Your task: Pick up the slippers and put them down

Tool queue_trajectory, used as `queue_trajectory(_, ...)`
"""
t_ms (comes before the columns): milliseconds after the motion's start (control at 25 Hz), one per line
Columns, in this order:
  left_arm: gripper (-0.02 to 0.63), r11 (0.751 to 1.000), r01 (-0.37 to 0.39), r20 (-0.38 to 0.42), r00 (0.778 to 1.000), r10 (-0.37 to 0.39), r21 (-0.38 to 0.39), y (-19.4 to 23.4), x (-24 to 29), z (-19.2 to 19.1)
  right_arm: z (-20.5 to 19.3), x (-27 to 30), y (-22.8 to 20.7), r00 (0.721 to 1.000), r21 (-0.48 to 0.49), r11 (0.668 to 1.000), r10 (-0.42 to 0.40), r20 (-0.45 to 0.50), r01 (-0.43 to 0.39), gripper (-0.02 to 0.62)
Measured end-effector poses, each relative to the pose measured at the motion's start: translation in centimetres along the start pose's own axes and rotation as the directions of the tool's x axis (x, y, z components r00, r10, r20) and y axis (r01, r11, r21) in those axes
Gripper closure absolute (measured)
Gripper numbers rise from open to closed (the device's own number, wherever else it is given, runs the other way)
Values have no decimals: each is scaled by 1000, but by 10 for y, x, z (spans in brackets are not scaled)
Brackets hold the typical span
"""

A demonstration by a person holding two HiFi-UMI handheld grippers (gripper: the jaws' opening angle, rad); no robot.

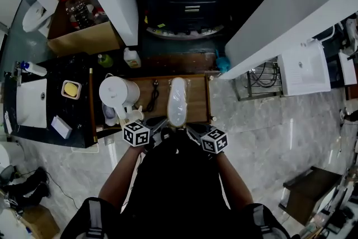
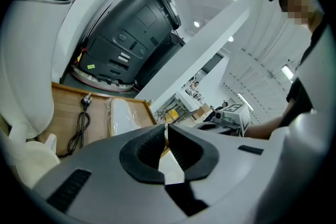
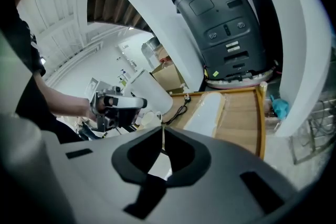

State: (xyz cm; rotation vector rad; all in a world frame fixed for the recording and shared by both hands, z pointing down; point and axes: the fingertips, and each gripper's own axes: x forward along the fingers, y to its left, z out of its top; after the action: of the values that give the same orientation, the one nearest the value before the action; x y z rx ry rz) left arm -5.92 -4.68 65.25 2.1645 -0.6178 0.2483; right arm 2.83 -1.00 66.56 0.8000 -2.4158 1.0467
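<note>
A pair of white slippers (image 1: 177, 99) in a clear wrapper lies lengthwise on a wooden tray (image 1: 199, 99). The pack also shows in the left gripper view, slippers (image 2: 125, 115), and in the right gripper view, slippers (image 3: 206, 108). My left gripper (image 1: 161, 130) and right gripper (image 1: 194, 130) meet at the pack's near end, one on each side. Both sets of jaws are closed, left gripper (image 2: 166, 131) and right gripper (image 3: 163, 134), with the white pack running in under the tips. They seem to pinch the wrapper's edge; the contact itself is hidden.
A white kettle (image 1: 116, 92) and a black power cord (image 1: 154, 97) share the tray left of the slippers. A large black machine (image 1: 190, 3) stands beyond the tray between white panels. A dark counter with a sink (image 1: 32, 102) lies left.
</note>
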Motion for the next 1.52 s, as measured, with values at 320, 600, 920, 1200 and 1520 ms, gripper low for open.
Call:
queue_trajectory(320,580,999,-33,-62,998,31,-30,21,13,-17,-12,19,-19,999,17,1000,16,-50,-15,574)
queue_trajectory(600,500,997,-51,-129,991,43,-57,41,32,-34,-27,34,-44,997,41,999,-20,-80,23,525)
queue_trajectory(920,373,996,-56,-243,969,37,-69,54,47,-56,-44,58,-57,986,69,997,-4,-168,16,407)
queue_trajectory(1200,330,992,-89,-296,953,58,-93,69,55,-69,-47,76,-74,982,98,994,-25,-189,45,327)
queue_trajectory(1520,283,974,-158,-302,948,104,-160,95,63,-78,-46,89,-91,986,270,961,-6,-167,52,192)
